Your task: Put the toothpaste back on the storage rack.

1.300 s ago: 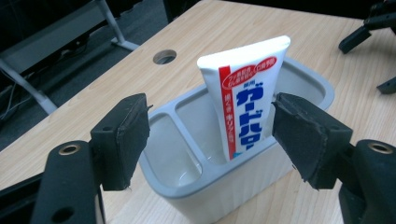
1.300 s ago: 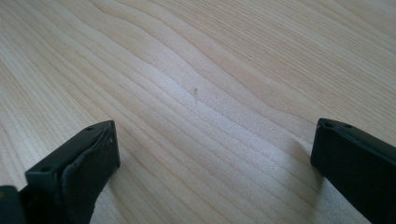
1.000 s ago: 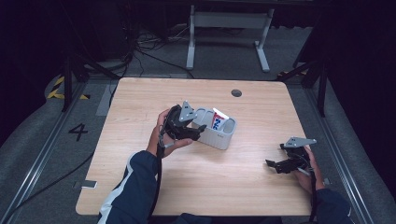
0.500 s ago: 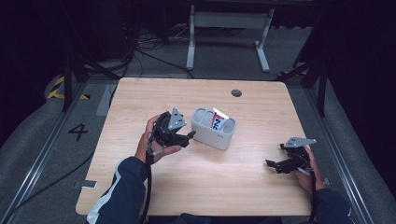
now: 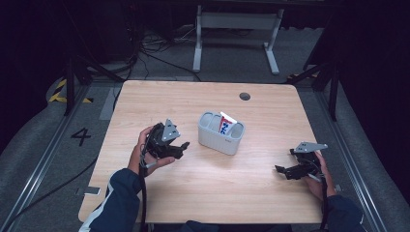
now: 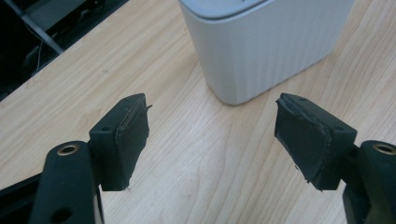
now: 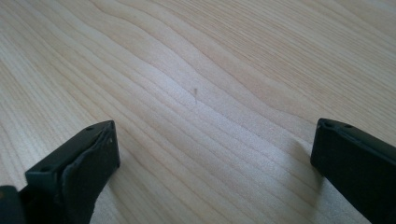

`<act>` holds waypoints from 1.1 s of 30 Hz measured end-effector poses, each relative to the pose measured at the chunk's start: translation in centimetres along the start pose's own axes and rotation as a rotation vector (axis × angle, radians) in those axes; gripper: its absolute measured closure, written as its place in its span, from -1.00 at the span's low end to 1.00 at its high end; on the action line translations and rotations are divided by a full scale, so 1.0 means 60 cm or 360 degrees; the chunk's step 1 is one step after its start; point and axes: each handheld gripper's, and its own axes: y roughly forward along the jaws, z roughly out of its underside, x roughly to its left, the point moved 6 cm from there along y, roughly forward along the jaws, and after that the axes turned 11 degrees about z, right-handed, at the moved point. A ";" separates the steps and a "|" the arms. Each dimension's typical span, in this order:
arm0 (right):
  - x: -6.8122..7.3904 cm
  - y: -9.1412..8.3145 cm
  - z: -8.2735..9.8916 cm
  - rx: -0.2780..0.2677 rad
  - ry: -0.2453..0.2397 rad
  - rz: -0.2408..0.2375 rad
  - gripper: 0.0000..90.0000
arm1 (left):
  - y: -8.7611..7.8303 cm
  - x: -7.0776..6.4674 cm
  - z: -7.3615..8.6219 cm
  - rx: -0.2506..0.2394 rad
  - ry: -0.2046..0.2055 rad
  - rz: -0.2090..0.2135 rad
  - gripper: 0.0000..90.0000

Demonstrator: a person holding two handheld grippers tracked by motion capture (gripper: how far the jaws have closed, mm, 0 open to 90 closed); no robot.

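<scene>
Your left gripper (image 5: 183, 145) is wide open and empty, just left of the grey holder (image 5: 221, 134) at the middle of the table (image 5: 203, 193). The packet (image 5: 226, 123) inside shows just its top. Your right gripper (image 5: 282, 169) is wide open, empty.

Left gripper (image 6: 212, 135) jaws apart, nothing between. Ribbed grey holder (image 6: 266, 46) ahead, standing on wooden table (image 6: 196, 182), clear of black pads (image 6: 133, 135).

Your grey ribbed caddy (image 5: 220, 136) stands upright near the middle of the worktop (image 5: 203, 193), its compartments open at the top. A red, white and blue packet (image 5: 226, 124) stands tilted in its right-hand compartment.
</scene>
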 end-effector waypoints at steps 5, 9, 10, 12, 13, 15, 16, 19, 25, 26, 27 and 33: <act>0.000 0.000 0.000 0.0000 0.0000 0.0000 -0.97 | -0.008 0.001 0.019 0.0050 0.0012 -0.0022 -0.40; 0.000 0.000 0.000 0.0000 0.0000 0.0000 -0.97 | -0.012 0.002 0.031 0.0067 -0.0001 -0.0036 -0.41; 0.000 0.000 0.000 0.0000 0.0000 0.0000 -0.97 | -0.013 0.003 0.034 0.0065 -0.0006 -0.0040 -0.41; 0.000 0.000 0.000 0.0000 0.0000 0.0000 -0.97 | -0.016 0.003 0.041 0.0083 -0.0009 -0.0041 -0.41; 0.000 0.000 0.000 0.0000 0.0000 0.0000 -0.97 | -0.017 0.003 0.044 0.0090 -0.0009 -0.0042 -0.41; 0.000 0.000 0.000 0.0000 0.0000 0.0000 -0.97 | -0.019 0.003 0.050 0.0092 -0.0011 -0.0049 -0.41; 0.000 0.000 0.000 0.0000 0.0000 0.0000 -0.97 | -0.021 0.003 0.053 0.0099 -0.0007 -0.0053 -0.41; 0.000 0.000 0.000 0.0001 0.0001 -0.0001 -0.97 | -0.025 0.001 0.065 0.0133 -0.0013 -0.0057 -0.41; 0.000 0.000 0.000 0.0001 0.0001 -0.0001 -0.97 | -0.030 0.000 0.087 0.0180 -0.0018 -0.0066 -0.41; 0.000 0.000 0.000 0.0000 0.0001 0.0000 -0.97 | -0.032 -0.001 0.092 0.0192 -0.0022 -0.0070 -0.41; 0.000 0.000 0.000 0.0001 0.0001 0.0000 -0.97 | -0.032 -0.001 0.096 0.0198 -0.0023 -0.0072 -0.41; 0.000 0.000 0.000 0.0000 0.0000 -0.0001 -0.97 | -0.039 -0.002 0.120 0.0238 -0.0025 -0.0095 -0.42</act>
